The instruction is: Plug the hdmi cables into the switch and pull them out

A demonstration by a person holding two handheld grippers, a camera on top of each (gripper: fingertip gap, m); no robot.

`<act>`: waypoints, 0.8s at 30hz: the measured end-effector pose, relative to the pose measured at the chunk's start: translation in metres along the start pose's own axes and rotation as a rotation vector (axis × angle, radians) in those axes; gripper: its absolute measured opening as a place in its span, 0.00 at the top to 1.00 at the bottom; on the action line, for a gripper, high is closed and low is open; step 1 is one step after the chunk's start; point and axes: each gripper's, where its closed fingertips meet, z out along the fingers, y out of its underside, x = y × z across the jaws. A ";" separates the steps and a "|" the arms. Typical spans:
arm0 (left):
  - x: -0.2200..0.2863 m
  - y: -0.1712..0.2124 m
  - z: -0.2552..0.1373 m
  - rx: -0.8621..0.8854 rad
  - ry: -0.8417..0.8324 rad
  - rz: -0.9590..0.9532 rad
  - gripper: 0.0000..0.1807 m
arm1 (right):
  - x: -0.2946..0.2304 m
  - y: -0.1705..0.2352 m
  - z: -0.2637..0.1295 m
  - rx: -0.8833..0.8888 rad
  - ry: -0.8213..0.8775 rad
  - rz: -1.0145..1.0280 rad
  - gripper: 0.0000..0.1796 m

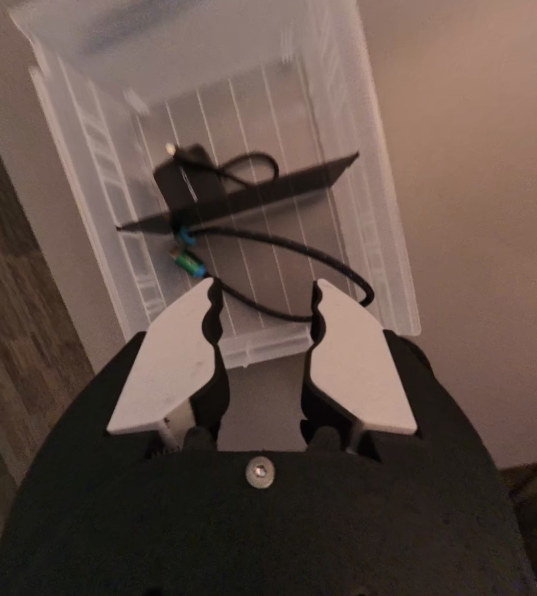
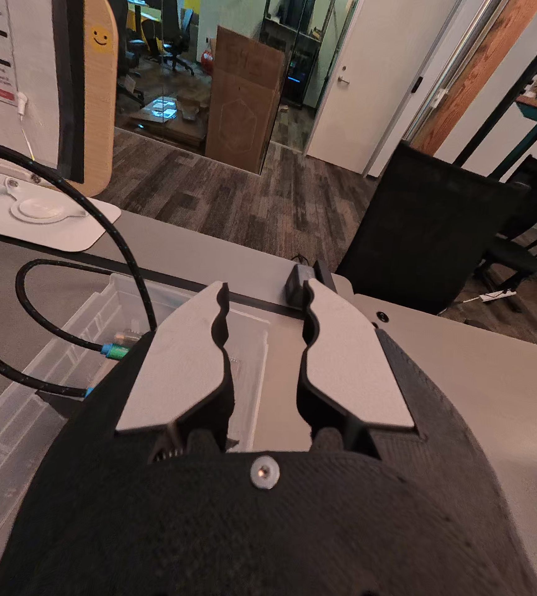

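Observation:
In the left wrist view a small black box, the switch (image 1: 180, 183), lies in a clear plastic bin (image 1: 373, 200). A black braided cable (image 1: 293, 248) loops across the bin floor. Its green plug with a blue collar (image 1: 188, 263) lies loose below the switch. A second blue collar (image 1: 184, 237) sits at the switch's near edge; blur hides whether it is plugged in. My left gripper (image 1: 265, 282) is open and empty above the bin's near end. My right gripper (image 2: 265, 285) is open and empty over the bin (image 2: 99, 309), with the green plug (image 2: 115, 350) and a second cable end (image 2: 88, 392) to its left.
The bin stands on a grey table (image 2: 454, 371) with a dark gap strip (image 2: 260, 301) running under it. A small black block (image 2: 296, 283) sits at the table's far edge. A white pad (image 2: 67, 225) lies at far left. A black chair (image 2: 422, 232) stands beyond the table.

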 end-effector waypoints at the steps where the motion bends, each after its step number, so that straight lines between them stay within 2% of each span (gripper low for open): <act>1: 0.003 0.005 0.006 -0.042 0.034 -0.014 0.69 | -0.004 0.001 0.002 -0.013 -0.011 -0.008 0.76; 4: 0.018 0.006 0.021 -0.121 0.159 -0.112 0.66 | -0.006 0.010 0.008 -0.075 0.010 -0.059 0.75; 8: 0.024 0.000 0.039 -0.182 0.222 -0.262 0.68 | -0.005 0.020 0.011 -0.133 0.032 -0.107 0.75; 16: 0.043 0.012 0.060 -0.368 0.266 -0.204 0.81 | 0.000 0.032 0.013 -0.182 0.033 -0.106 0.75; 20: 0.047 0.024 0.043 -0.423 0.297 -0.209 0.84 | 0.002 0.036 0.013 -0.203 0.035 -0.115 0.75; 24: 0.038 0.028 0.005 -0.293 0.249 -0.212 0.86 | 0.002 0.038 0.013 -0.211 0.031 -0.120 0.75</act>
